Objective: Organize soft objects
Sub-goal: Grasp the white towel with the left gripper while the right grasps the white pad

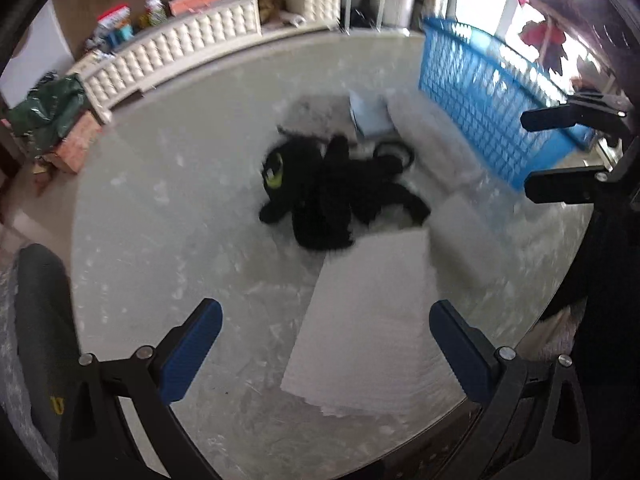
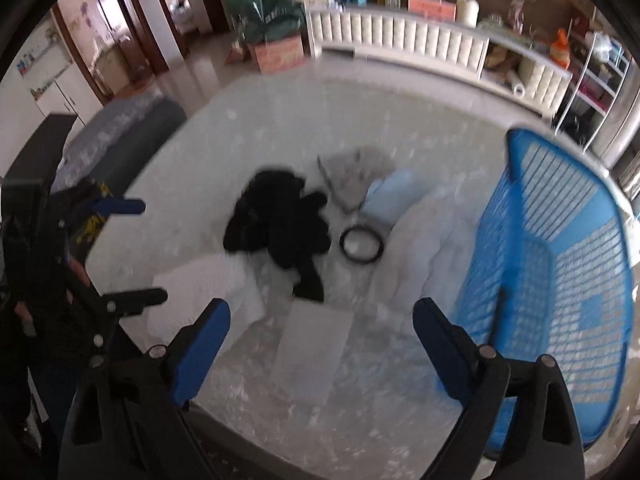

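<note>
Left gripper (image 1: 326, 344): jaws spread, empty, above white foam sheet (image 1: 368, 320). Right gripper (image 2: 322, 344): likewise spread, empty. Black plush toy (image 1: 328, 192): mid-table, beside blue basket (image 2: 560, 280). Step: approach. Next: descend, pinch plush.

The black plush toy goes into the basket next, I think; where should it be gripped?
Probably grip the black plush toy across its thick middle, coming from above: it lies flat and sprawled on the table, limbs thin and floppy. Both hand-held grippers are open and empty.
</note>
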### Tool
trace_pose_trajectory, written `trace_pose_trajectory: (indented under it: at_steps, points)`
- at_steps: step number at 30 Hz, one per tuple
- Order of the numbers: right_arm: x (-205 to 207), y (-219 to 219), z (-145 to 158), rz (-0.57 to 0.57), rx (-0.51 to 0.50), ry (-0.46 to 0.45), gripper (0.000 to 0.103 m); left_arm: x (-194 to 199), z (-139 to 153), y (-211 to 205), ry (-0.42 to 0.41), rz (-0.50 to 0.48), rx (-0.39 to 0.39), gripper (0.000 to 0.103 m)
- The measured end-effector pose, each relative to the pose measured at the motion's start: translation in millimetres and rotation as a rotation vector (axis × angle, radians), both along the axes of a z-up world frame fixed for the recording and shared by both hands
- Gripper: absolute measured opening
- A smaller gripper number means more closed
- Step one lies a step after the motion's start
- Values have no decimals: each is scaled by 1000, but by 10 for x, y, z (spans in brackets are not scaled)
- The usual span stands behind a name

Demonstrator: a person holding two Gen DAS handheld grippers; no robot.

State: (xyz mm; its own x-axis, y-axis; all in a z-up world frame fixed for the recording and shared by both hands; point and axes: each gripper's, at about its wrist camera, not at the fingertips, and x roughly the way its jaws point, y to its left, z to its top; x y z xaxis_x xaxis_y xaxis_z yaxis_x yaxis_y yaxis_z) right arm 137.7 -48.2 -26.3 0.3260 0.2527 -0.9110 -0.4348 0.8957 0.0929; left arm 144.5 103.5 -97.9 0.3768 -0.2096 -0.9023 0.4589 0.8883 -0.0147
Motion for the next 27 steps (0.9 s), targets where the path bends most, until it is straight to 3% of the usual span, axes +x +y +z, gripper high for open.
trace_pose_trajectory:
  at_steps: [3,6,8,12,19,22,24,26,27]
  points:
    - [24,77,-148,-23,-57,40,92,60,-268,17,73,-57,-3,103]
    - [-3,138,-172,-25,-158,-1,92,121,-507,52,141,-74,-24,103]
    - [-24,151,-170,-16,-166,-2,92,183,-643,97,185,-57,-23,103]
    - [-59,269,-225,32,-172,-12,91,206,-738,134,224,-57,-51,103]
    - [1,305,-658,-4,-203,93,87,214,-853,73,242,-74,-45,100]
    - [45,236,-788,-57,-213,144,86,207,-921,-46,231,-92,-35,88]
    - [64,191,-839,-87,-217,165,86,148,-896,-84,223,-108,-33,74]
    - [74,164,-860,-106,-221,173,86,103,-861,-130,226,-121,-44,50]
    - [79,151,-868,-114,-223,177,85,87,-856,-150,229,-127,-52,50]
